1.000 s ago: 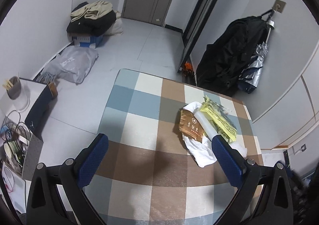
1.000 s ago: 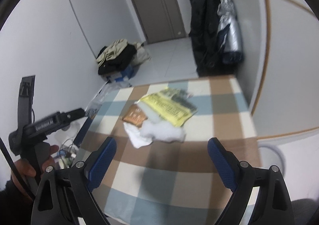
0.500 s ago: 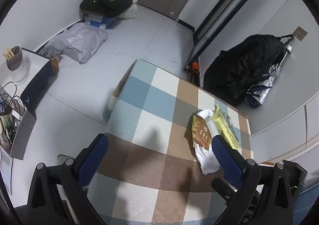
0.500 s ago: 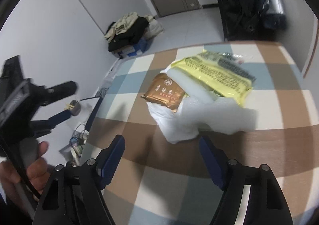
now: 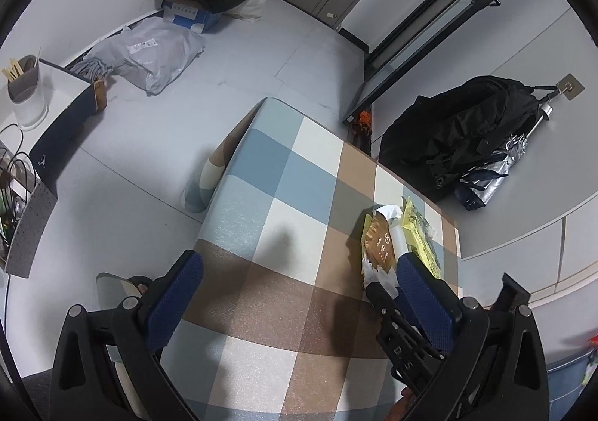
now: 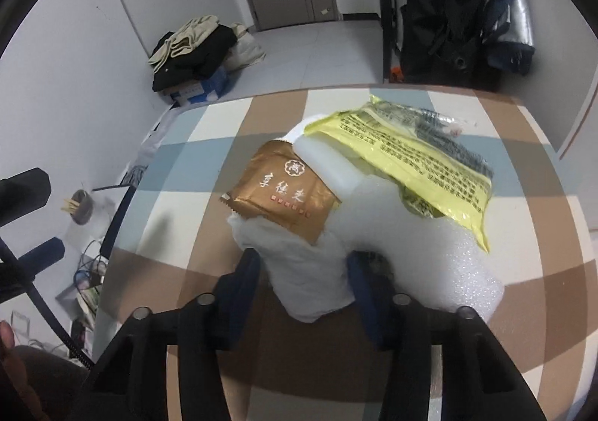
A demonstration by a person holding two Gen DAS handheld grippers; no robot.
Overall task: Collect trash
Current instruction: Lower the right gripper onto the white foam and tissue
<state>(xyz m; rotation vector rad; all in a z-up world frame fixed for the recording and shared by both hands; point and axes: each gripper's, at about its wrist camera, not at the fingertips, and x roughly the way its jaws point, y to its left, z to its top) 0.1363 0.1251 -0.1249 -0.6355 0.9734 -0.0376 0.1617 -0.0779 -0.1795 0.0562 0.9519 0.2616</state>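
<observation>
Right wrist view: the right gripper (image 6: 303, 264) has descended onto the trash pile on the checked tablecloth (image 6: 194, 197), which a second ago lay well ahead of it. Its jaws, then wide apart, are closing with the near lobe of the crumpled white tissue (image 6: 306, 271) between them; the blue pads (image 6: 248, 271) appear to touch the tissue's flanks, though a firm clamp cannot be confirmed. The pile lies toward the right side of the table. A brown snack wrapper (image 6: 282, 189) rests on the tissue's far part, a translucent white tube (image 6: 329, 167) lies just to the wrapper's right, and a yellow printed bag (image 6: 418, 148) overlaps a sheet of white foam wrap (image 6: 448, 264) further right.

Left wrist view: the left gripper (image 5: 295, 305) hovers over bare cloth at the near side of the table, jaws wide apart and nothing between them. It has rolled and drifted since the earlier frame, so that the right tool's black finger (image 5: 381, 301) now enters at lower right, at the tissue's near edge.

Interpretation: the approach appears finished and the first grasp is under way. Only the tissue is between the jaws; the wrapper lying on it may ride along or slide off on lifting, and the tube, bag and foam would need separate picks. No bin is clearly identifiable in either view.
</observation>
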